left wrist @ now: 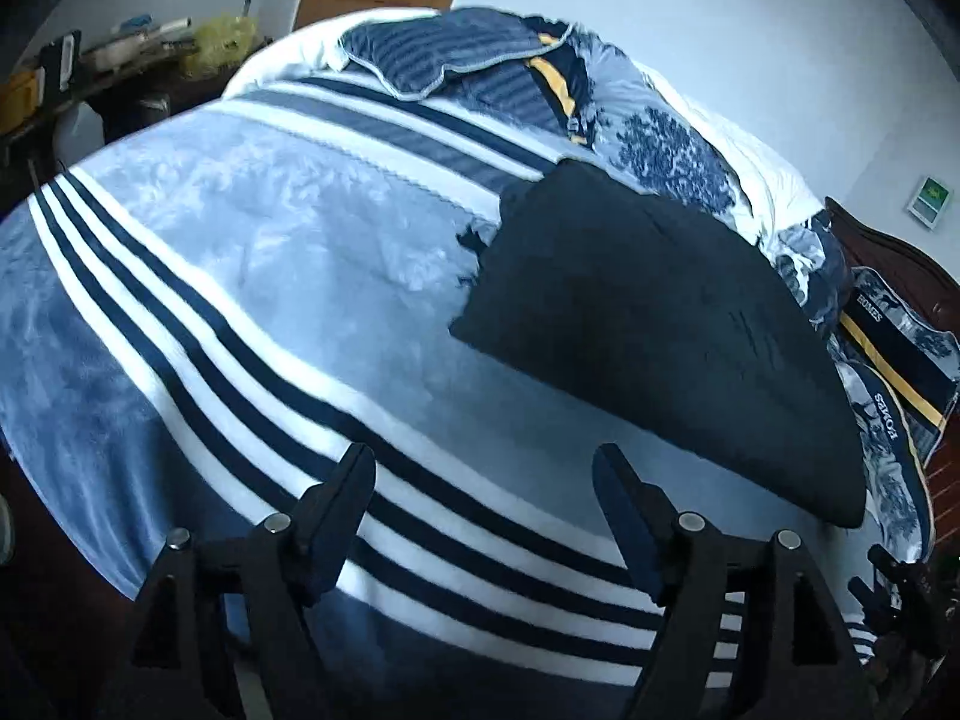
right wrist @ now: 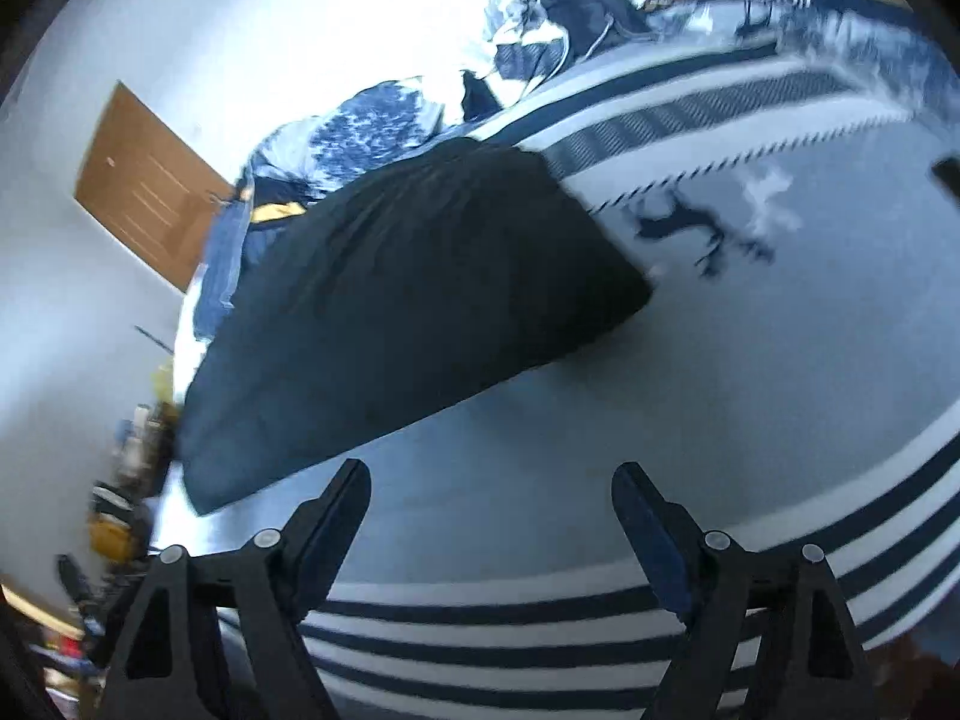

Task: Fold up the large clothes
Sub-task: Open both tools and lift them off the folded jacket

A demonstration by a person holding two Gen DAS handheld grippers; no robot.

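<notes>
A dark folded garment point(left wrist: 654, 324) is seen lying flat on the striped blue-and-white blanket point(left wrist: 240, 276) of the bed, ahead of and to the right of the left hand-held gripper point(left wrist: 483, 468), whose jaws are spread wide with nothing between them. Ahead of and to the left of the right hand-held gripper point(right wrist: 489, 483), likewise spread and empty, the same garment point(right wrist: 408, 300) is seen. Patterned pillows point(left wrist: 456, 54) are piled beyond it.
</notes>
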